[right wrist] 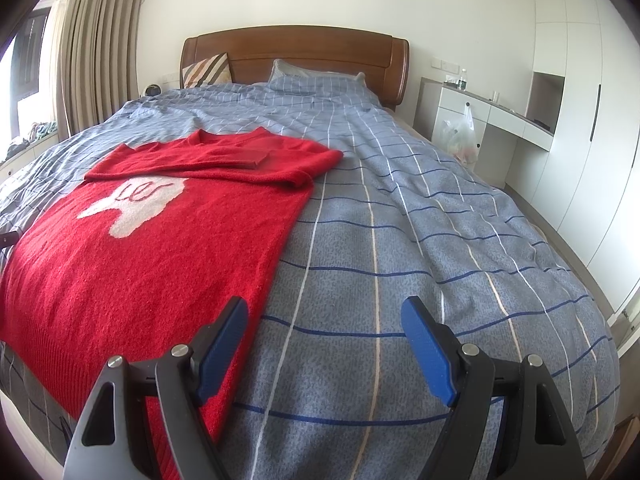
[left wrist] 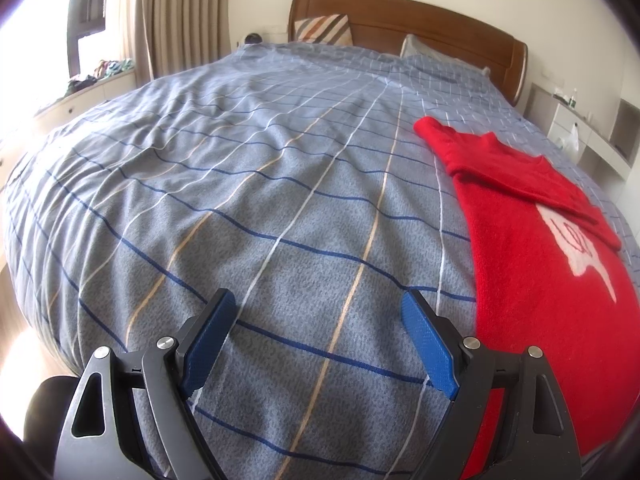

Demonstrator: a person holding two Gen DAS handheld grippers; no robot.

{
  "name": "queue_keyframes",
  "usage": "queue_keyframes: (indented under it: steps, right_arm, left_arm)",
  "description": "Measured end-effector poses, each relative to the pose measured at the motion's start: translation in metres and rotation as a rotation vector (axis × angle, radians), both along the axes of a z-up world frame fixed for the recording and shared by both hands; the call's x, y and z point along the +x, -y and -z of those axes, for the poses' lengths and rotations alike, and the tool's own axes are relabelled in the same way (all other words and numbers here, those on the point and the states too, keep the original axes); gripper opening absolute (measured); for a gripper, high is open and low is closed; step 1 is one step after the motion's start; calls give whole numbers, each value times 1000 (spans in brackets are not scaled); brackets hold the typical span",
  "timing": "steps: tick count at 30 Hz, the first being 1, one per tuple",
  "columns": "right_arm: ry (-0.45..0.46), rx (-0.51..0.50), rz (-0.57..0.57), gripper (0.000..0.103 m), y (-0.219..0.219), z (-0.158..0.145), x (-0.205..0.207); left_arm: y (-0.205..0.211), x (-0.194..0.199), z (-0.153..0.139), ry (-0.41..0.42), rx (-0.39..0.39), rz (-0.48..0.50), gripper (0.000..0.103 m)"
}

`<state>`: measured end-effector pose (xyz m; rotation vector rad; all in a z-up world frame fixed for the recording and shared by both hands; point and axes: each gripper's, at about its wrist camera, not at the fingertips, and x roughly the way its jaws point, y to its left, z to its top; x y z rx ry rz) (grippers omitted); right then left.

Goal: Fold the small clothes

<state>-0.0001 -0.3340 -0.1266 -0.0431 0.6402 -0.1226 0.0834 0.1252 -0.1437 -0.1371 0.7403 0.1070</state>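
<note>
So in the left wrist view, a curtain [left wrist: 180, 16] was seen up at about 11 o'clock, with a wooden headboard [left wrist: 404, 20] and a striped cushion [left wrist: 324, 29] at 12 o'clock. Most of that frame was taken up by the blue checked duvet [left wrist: 240, 184]. The left gripper [left wrist: 318, 344] was held low at 6 o'clock, its blue-padded fingers spread well apart with only bare duvet seen between them, nothing pinched. The red sweater [left wrist: 532, 280] was laid flat over at 3 to 4 o'clock, just beside the right-hand finger, with one sleeve folded across its chest over a white patch. In the right wrist view the same sweater [right wrist: 132, 264] was found at 9 o'clock, both sleeves crossed over near the collar. The right gripper [right wrist: 324, 356] was parked at 6 o'clock, fingers also held wide apart and empty; the left-hand finger was seen over the sweater's near edge, though contact couldn't be confirmed. A white desk [right wrist: 480, 108] with a plastic bag [right wrist: 460, 136] hung on it was spotted at 2 o'clock, and a wardrobe [right wrist: 580, 120] at 3 o'clock.
</note>
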Motion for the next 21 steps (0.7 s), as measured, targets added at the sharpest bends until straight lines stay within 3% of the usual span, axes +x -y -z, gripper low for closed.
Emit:
queue_keyframes:
  steps: [21]
  right_arm:
    - [-3, 0, -1, 78, 0, 0, 1]
  left_arm:
    - [1, 2, 1, -4, 5, 1, 87]
